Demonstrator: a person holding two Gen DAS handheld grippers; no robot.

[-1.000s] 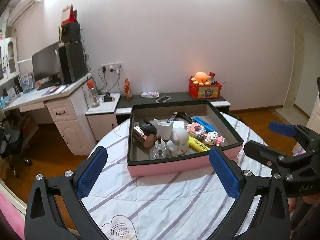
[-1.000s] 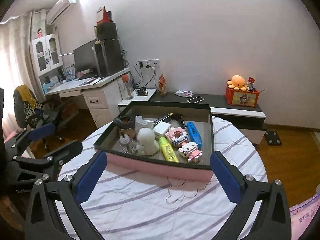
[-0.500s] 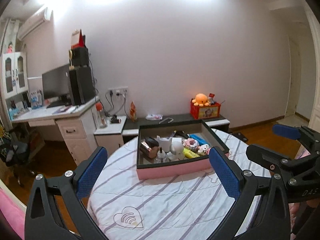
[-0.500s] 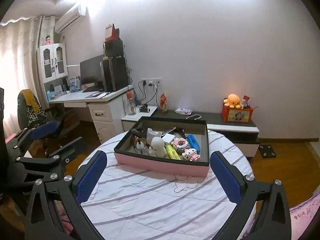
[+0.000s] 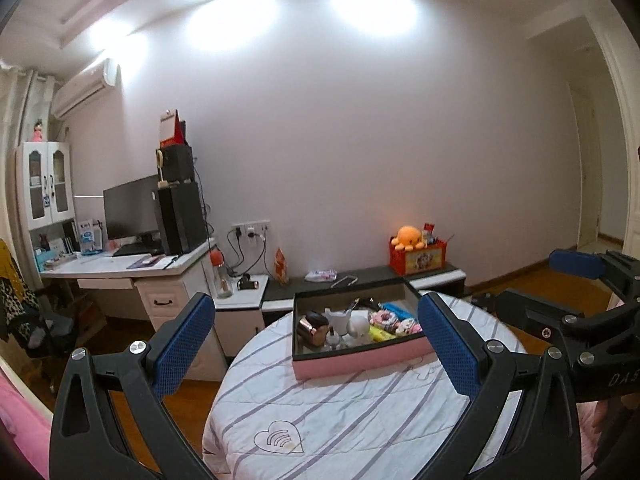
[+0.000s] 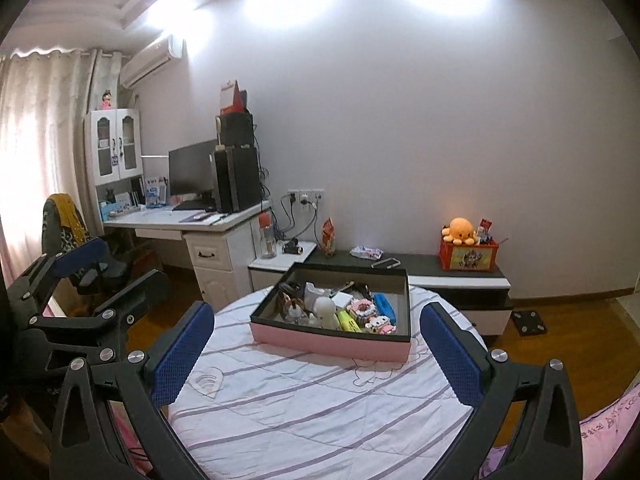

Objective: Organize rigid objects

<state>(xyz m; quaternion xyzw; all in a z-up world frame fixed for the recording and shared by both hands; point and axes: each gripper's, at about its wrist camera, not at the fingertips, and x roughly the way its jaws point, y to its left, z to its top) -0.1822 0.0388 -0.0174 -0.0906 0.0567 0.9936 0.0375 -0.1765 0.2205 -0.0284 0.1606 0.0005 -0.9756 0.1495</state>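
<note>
A pink box with dark inner walls sits at the far side of a round table under a striped white cloth. Inside lie several small items: a white figure, a yellow marker, a blue case, block toys and a copper-coloured item. My left gripper is open, held well back from the box with nothing between its fingers. My right gripper is open and empty too, equally far back. Each gripper shows at the edge of the other's view.
A low dark cabinet behind the table carries a red box with an orange plush. A white desk with monitor and speakers stands at left, with a chair beside it. Wooden floor surrounds the table.
Both grippers have pulled back and up from the box, which now looks much smaller and farther away. Both stay open and empty.
</note>
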